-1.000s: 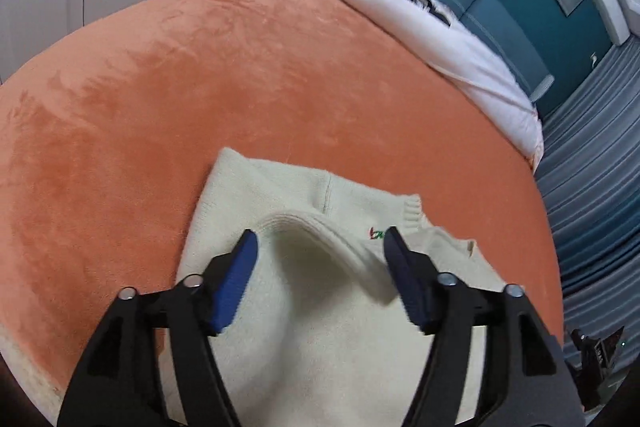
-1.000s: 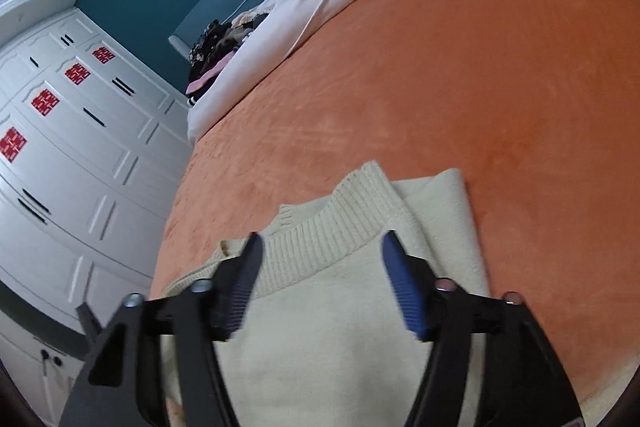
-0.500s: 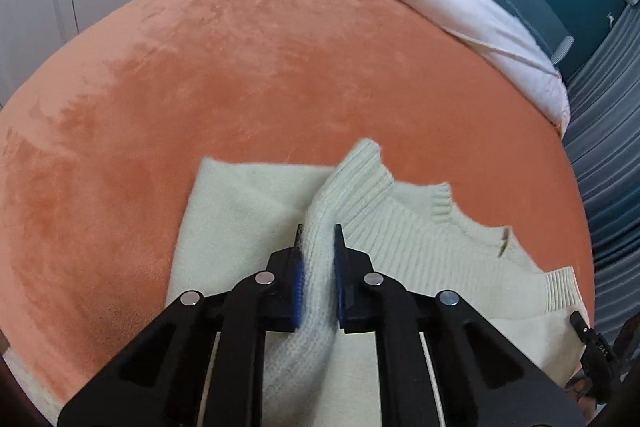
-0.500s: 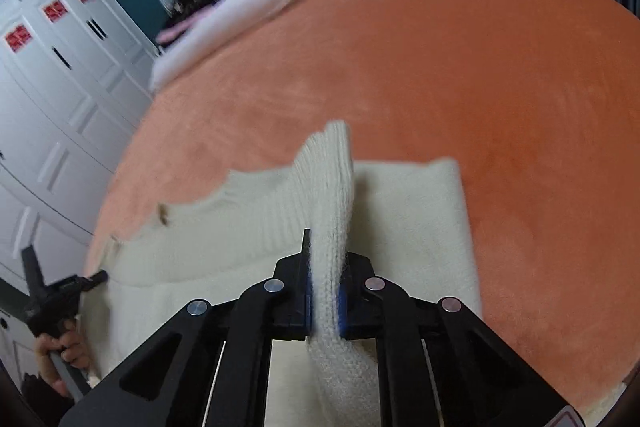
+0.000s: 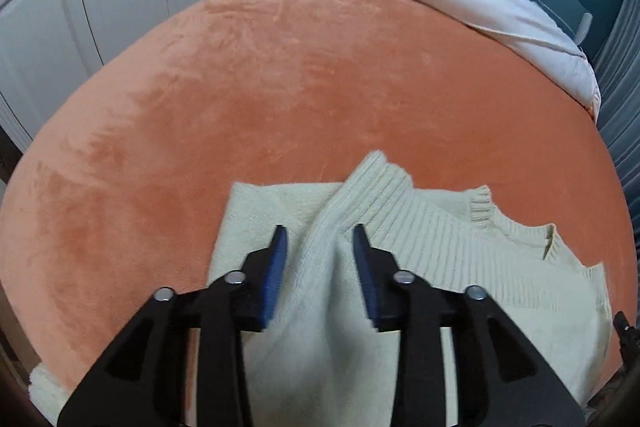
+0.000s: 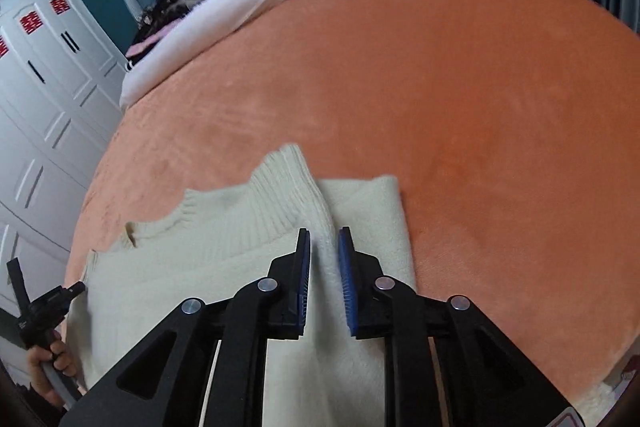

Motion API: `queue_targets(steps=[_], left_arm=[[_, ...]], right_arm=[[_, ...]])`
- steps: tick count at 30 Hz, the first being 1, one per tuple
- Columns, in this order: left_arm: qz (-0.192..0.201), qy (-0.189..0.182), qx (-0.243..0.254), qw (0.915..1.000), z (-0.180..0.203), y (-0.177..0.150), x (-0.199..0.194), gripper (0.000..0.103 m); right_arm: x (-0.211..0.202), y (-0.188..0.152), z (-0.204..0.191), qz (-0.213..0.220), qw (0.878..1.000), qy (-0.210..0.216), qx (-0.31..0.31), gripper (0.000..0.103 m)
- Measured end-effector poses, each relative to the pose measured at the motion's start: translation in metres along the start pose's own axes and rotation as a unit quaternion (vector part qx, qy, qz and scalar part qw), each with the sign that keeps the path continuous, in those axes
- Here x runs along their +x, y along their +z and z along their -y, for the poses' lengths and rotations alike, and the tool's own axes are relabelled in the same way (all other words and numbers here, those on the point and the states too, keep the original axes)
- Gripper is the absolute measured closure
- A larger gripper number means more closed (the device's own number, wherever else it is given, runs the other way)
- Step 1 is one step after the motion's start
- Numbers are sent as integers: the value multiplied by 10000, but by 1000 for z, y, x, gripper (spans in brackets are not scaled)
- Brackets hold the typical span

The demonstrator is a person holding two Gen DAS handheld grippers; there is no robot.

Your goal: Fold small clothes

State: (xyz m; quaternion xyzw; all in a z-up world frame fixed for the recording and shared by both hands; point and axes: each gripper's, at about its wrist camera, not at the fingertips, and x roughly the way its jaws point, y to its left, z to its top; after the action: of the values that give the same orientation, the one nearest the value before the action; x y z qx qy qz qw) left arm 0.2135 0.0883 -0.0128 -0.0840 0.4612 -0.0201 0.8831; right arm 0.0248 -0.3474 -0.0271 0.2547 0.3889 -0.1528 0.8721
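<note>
Sweater (image 5: 460,291) lower part cut off, perhaps folded underneath.

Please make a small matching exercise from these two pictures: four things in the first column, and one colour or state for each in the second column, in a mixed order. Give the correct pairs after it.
Column one:
1. blanket
2. sweater
3. left gripper
4. wardrobe doors

Column two:
a. cream, with the ribbed hem folded over
b. white, with red signs
c. orange, spread under the garment
d. open, a ridge of knit between its blue pads

Pairs: 1-c, 2-a, 3-d, 4-b
</note>
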Motion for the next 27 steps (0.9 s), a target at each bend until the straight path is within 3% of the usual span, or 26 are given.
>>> queue_targets(steps=[2,4,8,12,14,15,18,21,23,25,26,27], left_arm=[[361,-175,-90,9992,4,-10,-36,49],[403,-488,-34,9980,17,-30,-61,49],[55,-1040,106,9945,49,-82,-72,49],[-337,-773,247,9961,50,-113,-56,49],[-325,-416,210,9984,31,-115,-47,50],[-320,-360,121,9988,16,-115,-45,52],[-349,-464,-60,9983,-22,-119,-45,66],[-279,-454,6,9986,-41,-126,-50,70],[-189,-393,-81,9990,-48,-132,-53,71],[-86,-405,-286,9987,-51,-133,-62,69],[55,-381,-391,9985,-52,-131,-70,59],[199,-334,-468,9981,-55,-130,-77,47]], right_arm=[[-27,-9,-26,225,9986,251,-406,85],[-37,-30,-60,150,9950,645,-742,85],[-16,-92,-137,-657,9751,1678,-1294,85],[4,-145,-174,-1191,9561,1836,-1949,88],[9,-151,-158,-1210,9603,1529,-1994,99],[9,-149,-144,-1216,9645,1455,-1839,100],[5,-132,-71,-1061,9857,779,-1053,99],[-9,-128,6,-943,9947,261,-313,103],[-19,-128,44,-950,9941,351,383,103],[-31,-125,52,-865,9938,437,547,103],[-40,-123,49,-706,9962,303,403,86],[-45,-120,46,-540,9982,76,254,78]])
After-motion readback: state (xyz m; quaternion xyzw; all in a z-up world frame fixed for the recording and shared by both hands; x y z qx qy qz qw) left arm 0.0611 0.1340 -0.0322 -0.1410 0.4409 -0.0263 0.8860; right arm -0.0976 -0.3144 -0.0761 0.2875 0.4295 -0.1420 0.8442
